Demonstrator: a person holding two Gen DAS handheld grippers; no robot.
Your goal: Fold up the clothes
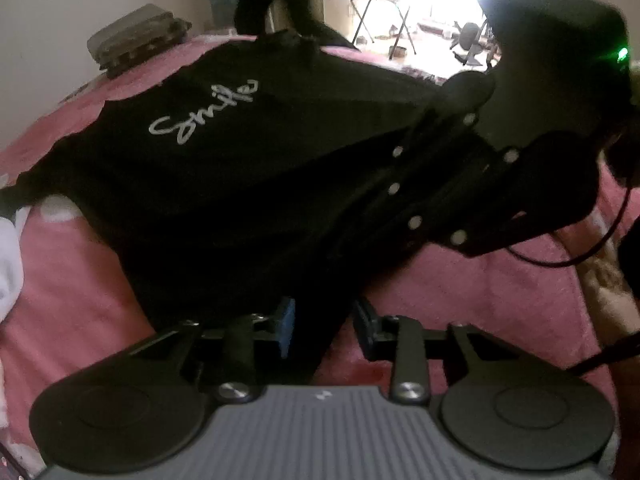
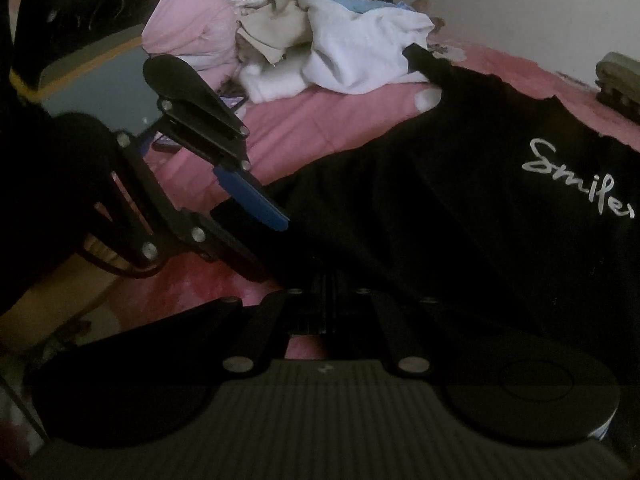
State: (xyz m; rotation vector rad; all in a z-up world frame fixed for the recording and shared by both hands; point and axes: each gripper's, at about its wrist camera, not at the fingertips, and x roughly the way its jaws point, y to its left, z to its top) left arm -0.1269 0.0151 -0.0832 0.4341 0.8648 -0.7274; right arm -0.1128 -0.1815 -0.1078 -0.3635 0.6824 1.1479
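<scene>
**Black T-shirt gripped at its near edge, spread over the pink bed**

Left wrist view: the black T-shirt (image 1: 224,168), with its white "Smile" lettering (image 1: 204,114), is seen spread across the pink bed (image 1: 500,292). The left gripper (image 1: 322,326) is parted a little, and a strip of the shirt's near edge runs between its blue pads (image 1: 285,326); whether the cloth is pinched tight cannot be told. The right gripper (image 1: 404,196) is seen reaching onto the shirt from the right; its tips are lost against the dark cloth.

Right wrist view: the jaws of the right gripper (image 2: 326,308) are hidden in black fabric, so their state cannot be told. A pile of pale clothes (image 2: 352,52) lies further up the bed.

A clean fold is judged to need both corners held firmly, lifted level, and the cloth kept taut so no creases are trapped.
</scene>
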